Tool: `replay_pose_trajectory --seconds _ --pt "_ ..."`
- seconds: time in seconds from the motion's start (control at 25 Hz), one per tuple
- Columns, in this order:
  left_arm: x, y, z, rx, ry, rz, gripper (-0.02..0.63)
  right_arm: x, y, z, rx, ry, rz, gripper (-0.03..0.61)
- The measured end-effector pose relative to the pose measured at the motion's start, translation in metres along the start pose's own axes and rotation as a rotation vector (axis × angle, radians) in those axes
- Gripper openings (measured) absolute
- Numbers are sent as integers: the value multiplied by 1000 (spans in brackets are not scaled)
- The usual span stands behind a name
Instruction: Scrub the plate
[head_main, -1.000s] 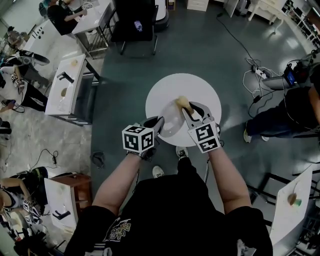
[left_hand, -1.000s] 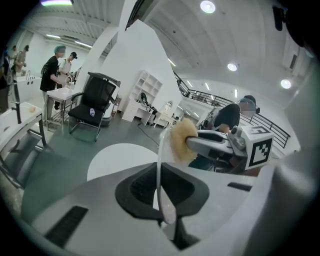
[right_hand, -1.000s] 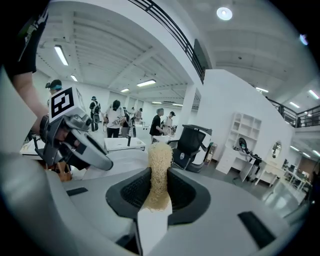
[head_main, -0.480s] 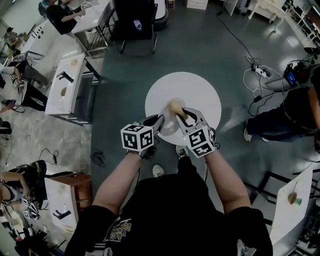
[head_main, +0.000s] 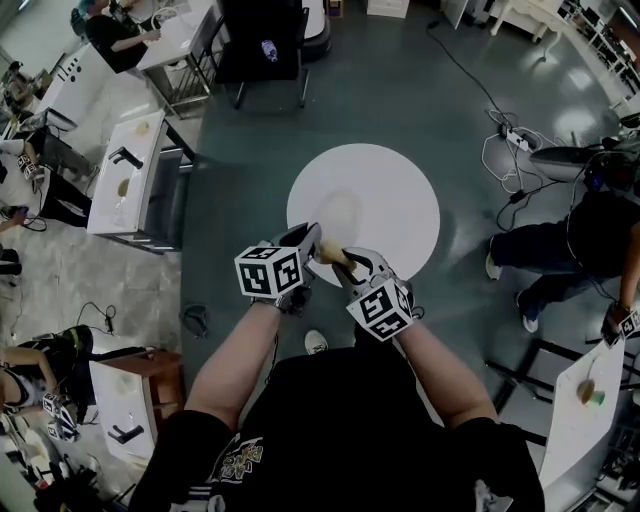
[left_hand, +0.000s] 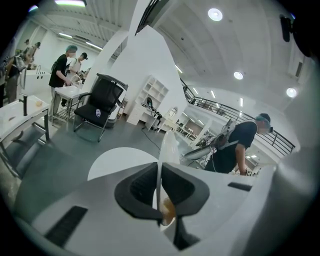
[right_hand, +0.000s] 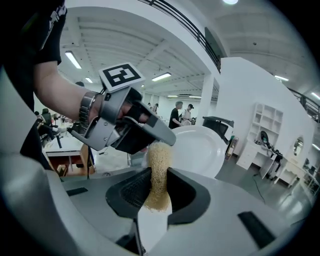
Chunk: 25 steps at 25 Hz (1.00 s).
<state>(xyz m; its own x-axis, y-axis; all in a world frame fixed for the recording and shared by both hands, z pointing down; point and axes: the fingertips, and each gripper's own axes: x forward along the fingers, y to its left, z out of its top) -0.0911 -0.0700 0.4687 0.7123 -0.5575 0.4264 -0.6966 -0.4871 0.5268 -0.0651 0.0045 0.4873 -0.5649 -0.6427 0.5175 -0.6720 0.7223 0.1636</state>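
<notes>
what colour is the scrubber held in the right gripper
A pale yellow-tan fibrous scrubber, clearest in the right gripper view.

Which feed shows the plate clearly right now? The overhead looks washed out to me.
Right gripper view: plate and scrubber sharp, evenly lit. Left gripper view: heavy fisheye bending, dark corners, plate seen edge-on only. Head view: white plate barely separates from the white round table, little contrast.

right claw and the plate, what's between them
A tan fibrous scrubber fills that stretch: the right claw is shut on it, and its far end reaches up by the plate edge. The right gripper view shows this best.
</notes>
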Motion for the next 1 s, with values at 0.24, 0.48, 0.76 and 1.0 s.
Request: replay_pose_trajectory --seconds 0.24,0.48,0.76,1.0 --pt "0 3 3 -25 -3 -7 23 2 22 8 -35 2 66 100" --pt "0 0 -3 -35 28 -47 21 -2 -8 2 -22 38 5 100" --pt "-3 -9 -13 17 85 -94 20 -4 -69 27 17 3 -109 101" --pt "-4 -9 -13 35 119 -100 21 -2 -104 46 30 -33 -165 100"
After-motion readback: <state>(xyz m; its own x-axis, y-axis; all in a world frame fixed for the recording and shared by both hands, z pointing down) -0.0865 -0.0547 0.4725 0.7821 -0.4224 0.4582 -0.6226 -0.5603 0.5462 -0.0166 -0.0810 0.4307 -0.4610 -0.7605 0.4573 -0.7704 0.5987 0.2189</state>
